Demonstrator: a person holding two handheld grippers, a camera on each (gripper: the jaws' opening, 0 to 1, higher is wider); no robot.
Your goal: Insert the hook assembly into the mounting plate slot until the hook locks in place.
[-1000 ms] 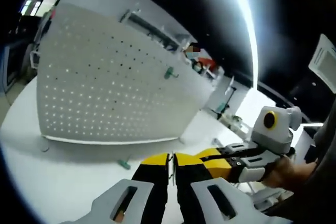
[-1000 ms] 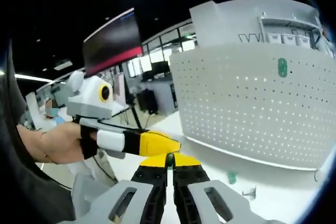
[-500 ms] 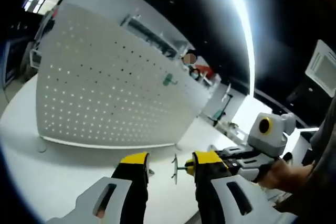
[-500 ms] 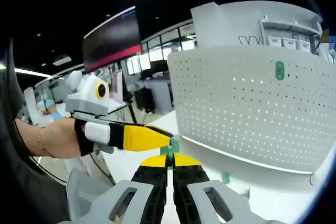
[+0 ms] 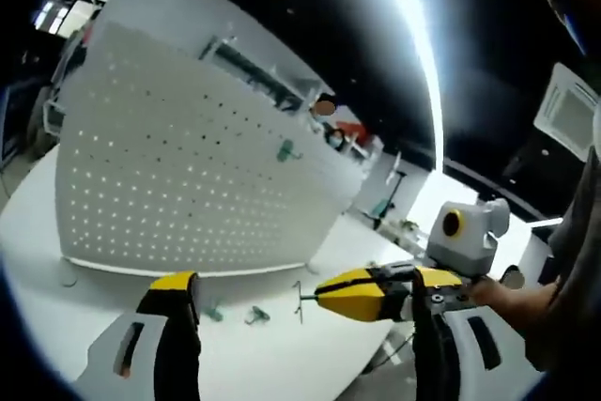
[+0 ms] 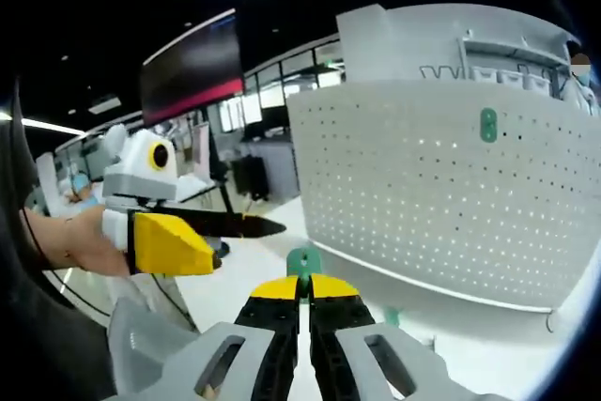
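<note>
Left gripper: jaws now spread wide and empty; a second ago they were pressed together on the hook beside the right gripper's tips. In the right gripper view it sits off to the left, clear of the hook.

Hook: thin bent metal wire on a small green plastic base, held out at the right gripper's tip. In the right gripper view the green base pokes up from between that gripper's tips.

Right gripper: jaws clenched on the hook, as they were a second ago; in the left gripper view it reaches in from the right.

What this means: the handover looks finished, so the hook now rides on the right gripper alone and is free to be carried to the board.

Board: upright white perforated sheet, matte, with even rows of small round holes, standing on a smooth white table. It is well apart from the hook.

Board hook: one green-based hook already seated high on the board.

Spare parts: two small green pieces lying on the table near the board's foot.
</note>
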